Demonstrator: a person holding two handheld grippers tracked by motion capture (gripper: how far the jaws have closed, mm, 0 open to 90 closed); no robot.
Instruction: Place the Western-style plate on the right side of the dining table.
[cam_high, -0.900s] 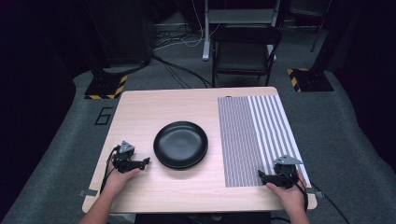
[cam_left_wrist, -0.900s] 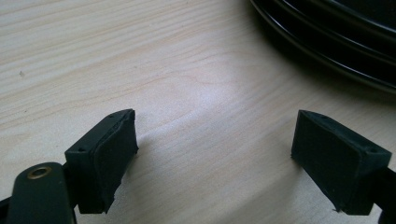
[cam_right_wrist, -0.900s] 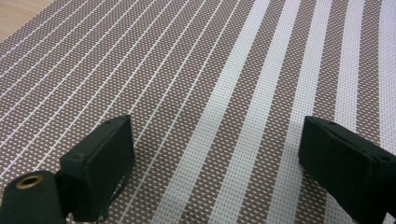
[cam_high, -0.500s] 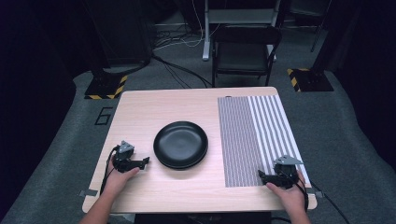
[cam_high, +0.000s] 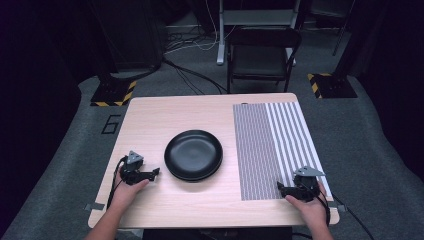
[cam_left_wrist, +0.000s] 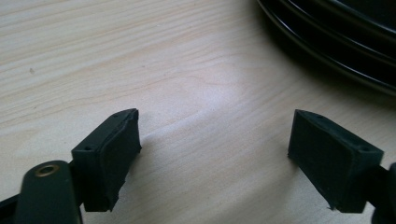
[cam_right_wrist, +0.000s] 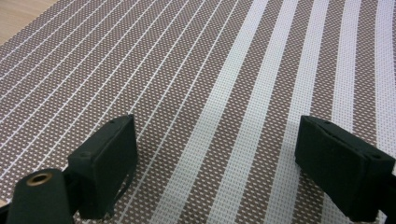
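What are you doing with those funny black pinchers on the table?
A person sits at a wooden table with a hand-held gripper in each hand. The left hand-held gripper rests on the bare wood, jaws open and pointing at the black plate beside it, not touching it. The right hand-held gripper sits on the near end of the striped placemat, jaws open too. Neither one is holding anything.
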